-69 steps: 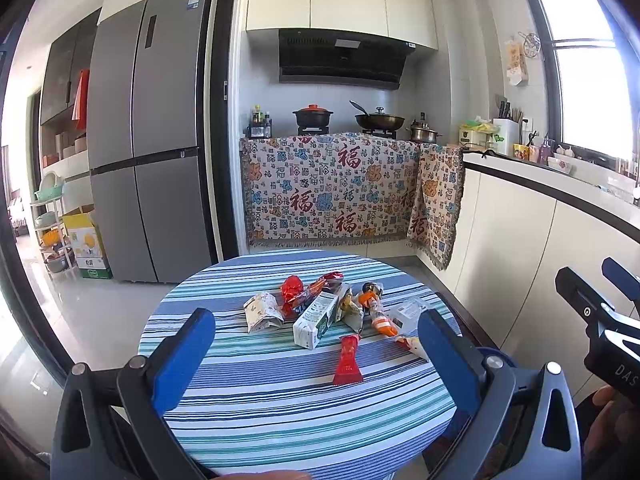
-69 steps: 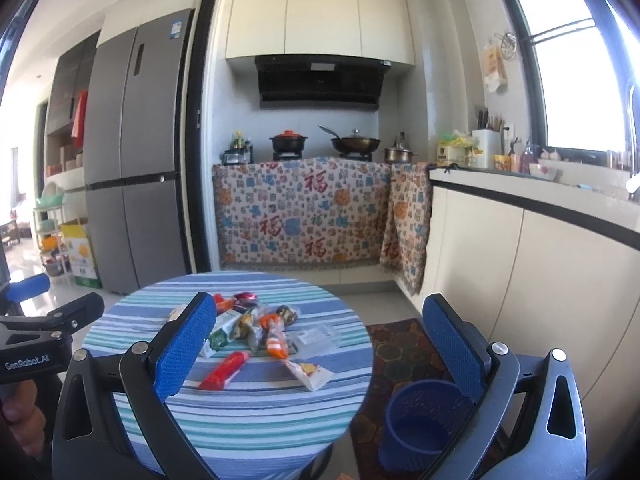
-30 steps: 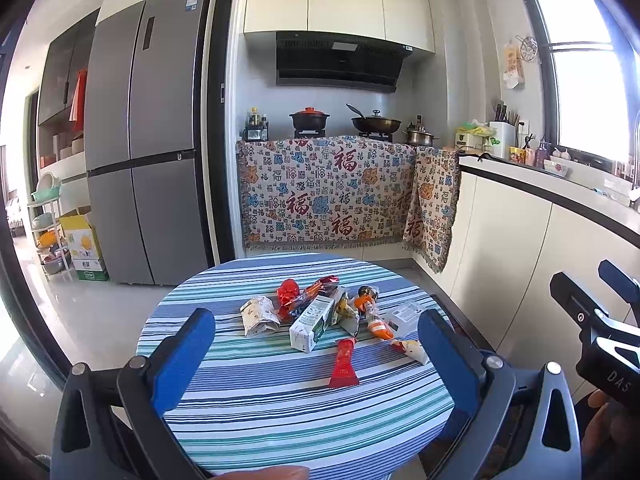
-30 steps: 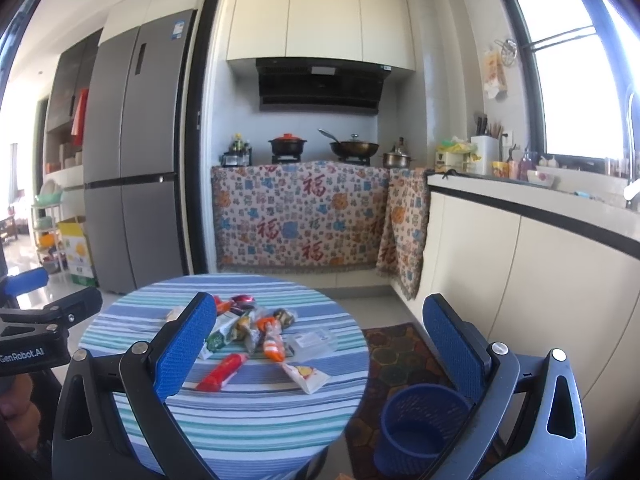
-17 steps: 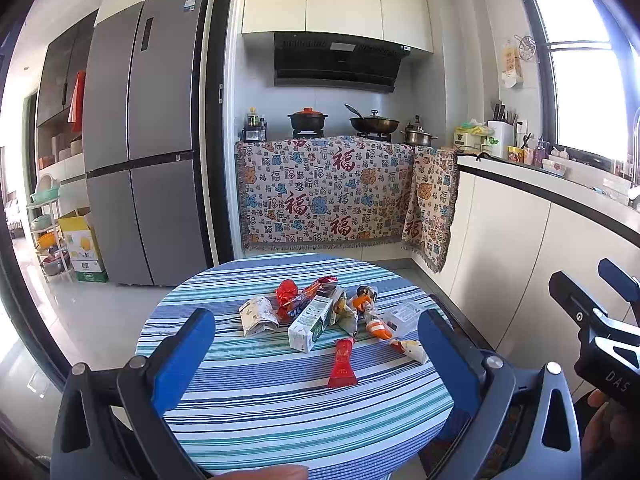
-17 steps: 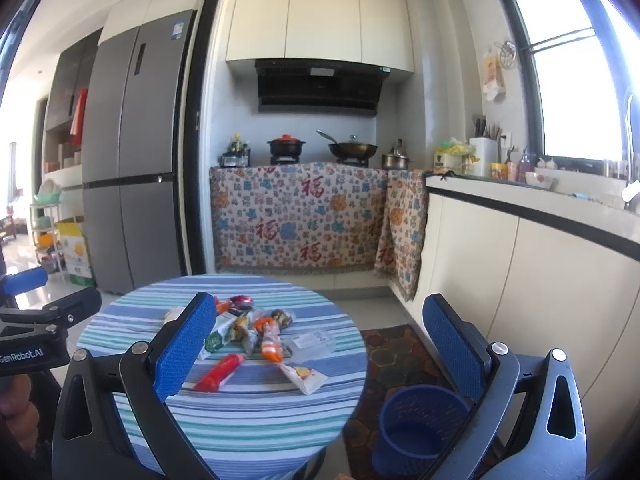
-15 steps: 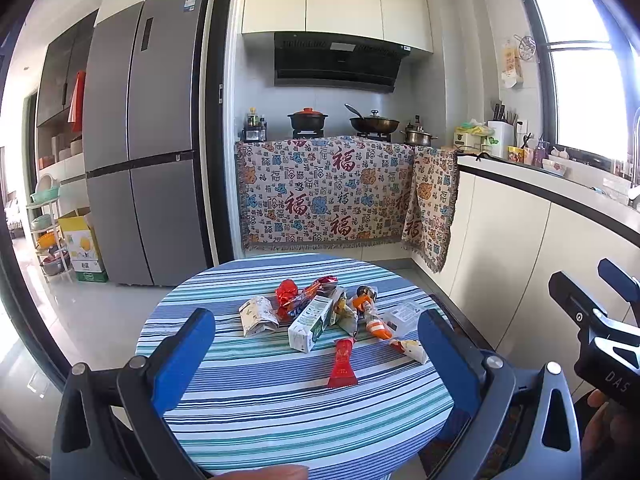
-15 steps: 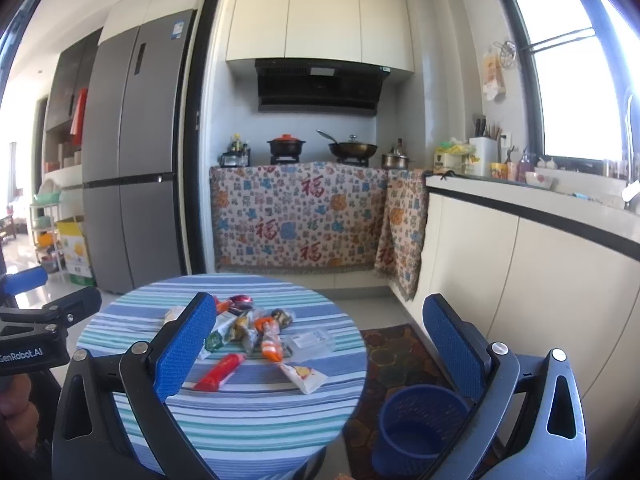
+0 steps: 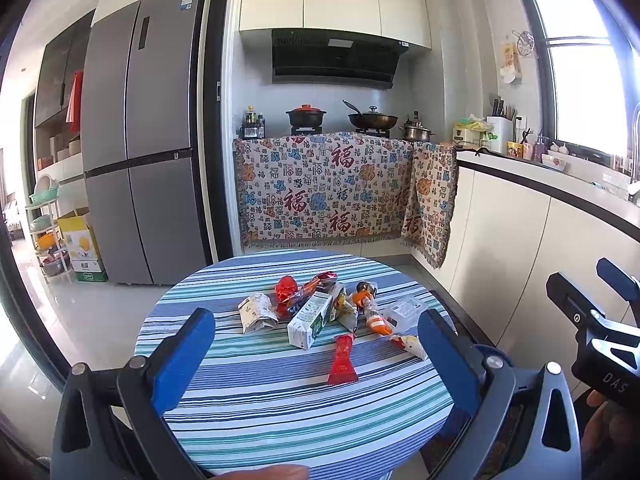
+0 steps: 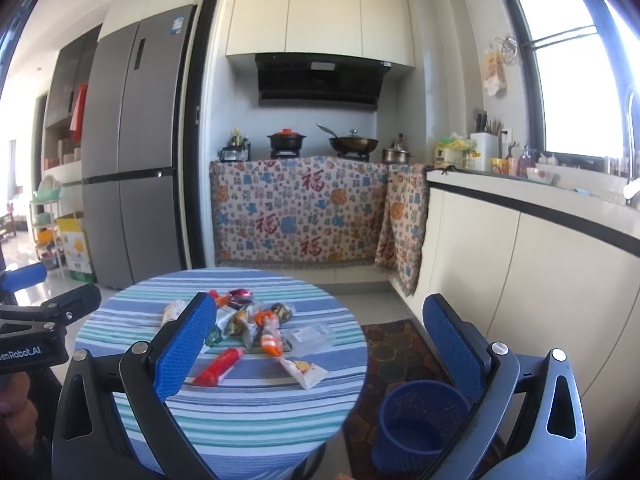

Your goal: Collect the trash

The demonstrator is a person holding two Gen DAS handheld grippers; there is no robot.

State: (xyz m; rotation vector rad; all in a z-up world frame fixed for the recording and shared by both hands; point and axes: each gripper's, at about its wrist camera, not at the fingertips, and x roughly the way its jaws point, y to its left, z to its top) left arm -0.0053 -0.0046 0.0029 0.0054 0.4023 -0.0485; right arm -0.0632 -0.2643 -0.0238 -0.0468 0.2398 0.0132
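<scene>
Nothing collected yet, by the look of it: all the trash is still lying in a cluster mid-table, red wrapper nearest. Left gripper and right gripper are both hovering short of the table, fingers wide apart, holding nothing. Blue bin is sitting on the floor just right of the table and looks empty. Nothing is blocking the reach; the wrappers are overlapping, so single picks may be fiddly.

I see a kitchen: grey fridge left, white cabinets over a black hood. Patterned cloth drapes the stove front. Bright window right above the counter. Pale glossy floor.
</scene>
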